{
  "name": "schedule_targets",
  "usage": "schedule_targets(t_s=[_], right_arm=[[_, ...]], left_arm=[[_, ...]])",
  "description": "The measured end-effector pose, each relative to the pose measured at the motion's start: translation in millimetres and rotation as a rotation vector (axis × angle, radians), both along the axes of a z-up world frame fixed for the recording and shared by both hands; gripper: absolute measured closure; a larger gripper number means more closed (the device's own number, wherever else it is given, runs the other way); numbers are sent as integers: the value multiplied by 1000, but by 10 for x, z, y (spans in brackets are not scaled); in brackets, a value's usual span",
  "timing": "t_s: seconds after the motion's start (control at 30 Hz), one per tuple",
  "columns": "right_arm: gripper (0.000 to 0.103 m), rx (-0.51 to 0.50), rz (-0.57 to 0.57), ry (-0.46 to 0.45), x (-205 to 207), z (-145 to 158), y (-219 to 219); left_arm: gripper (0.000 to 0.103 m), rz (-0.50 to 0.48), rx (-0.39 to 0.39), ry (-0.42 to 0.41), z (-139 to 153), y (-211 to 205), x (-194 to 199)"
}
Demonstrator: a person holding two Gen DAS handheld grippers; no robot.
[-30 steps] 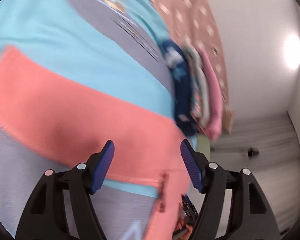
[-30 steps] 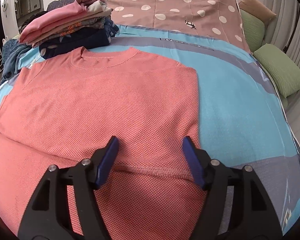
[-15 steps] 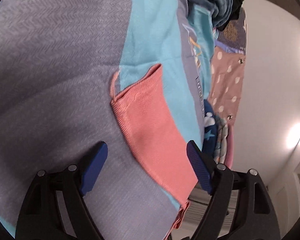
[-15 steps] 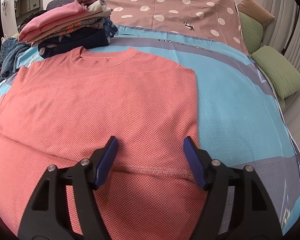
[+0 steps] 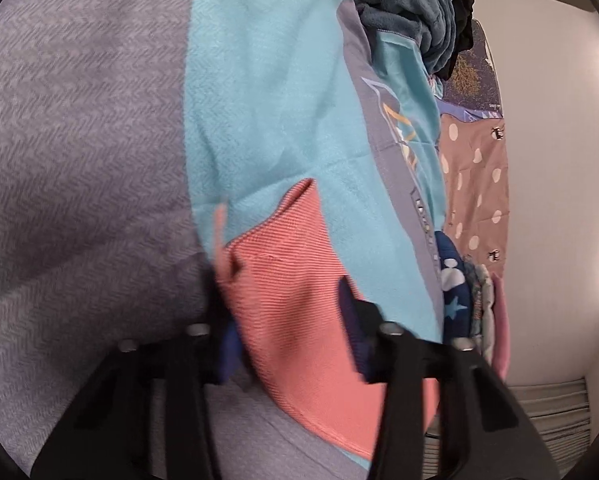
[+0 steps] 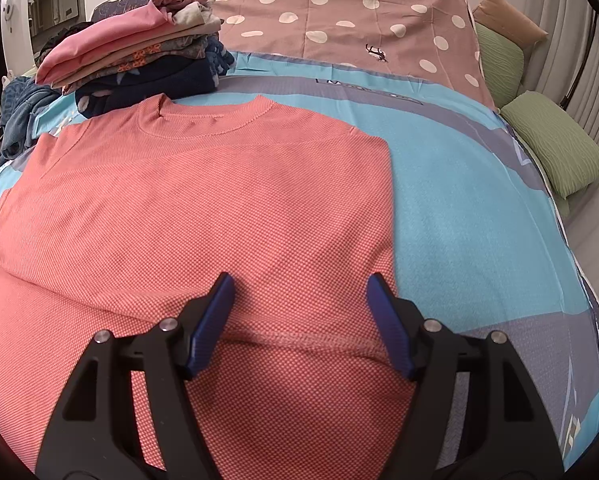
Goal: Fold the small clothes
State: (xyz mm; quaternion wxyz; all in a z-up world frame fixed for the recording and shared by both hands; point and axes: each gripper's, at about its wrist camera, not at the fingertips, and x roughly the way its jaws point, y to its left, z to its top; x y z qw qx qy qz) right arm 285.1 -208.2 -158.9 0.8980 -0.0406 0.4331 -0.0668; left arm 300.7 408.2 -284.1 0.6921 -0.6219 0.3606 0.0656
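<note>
A coral knit sweater (image 6: 203, 216) lies flat on the blue and grey bedspread (image 6: 459, 208), neckline at the far side, right sleeve folded in over the body. My right gripper (image 6: 299, 300) is open and hovers over the sweater's lower right part, touching nothing. In the left wrist view the sweater's left sleeve (image 5: 291, 280) lies on the bedspread (image 5: 79, 140), cuff pointing away. My left gripper (image 5: 287, 312) is open with its jaws on either side of the sleeve, blurred by motion.
A stack of folded clothes (image 6: 139, 56) stands at the far left of the bed, also in the left wrist view (image 5: 471, 300). A dotted brown sheet (image 6: 339, 16) covers the head end. Green pillows (image 6: 555, 144) lie at the right edge. Rumpled blue clothes (image 5: 411, 12) lie beyond the sleeve.
My left gripper has swung from over the sweater body to the left sleeve and moved in around it. My right gripper has barely moved.
</note>
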Motion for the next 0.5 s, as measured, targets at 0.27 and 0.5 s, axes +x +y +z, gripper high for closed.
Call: schedule_targets(t_s=[0.27,0.5], right_arm=[[33,0,0,0,-2,0,0],[31,-27,-4,1,-3,26,21]], left_arm=[[102,-36,226,-76,388,-184,0],[101,-225,570,-285,1638,-983,103]])
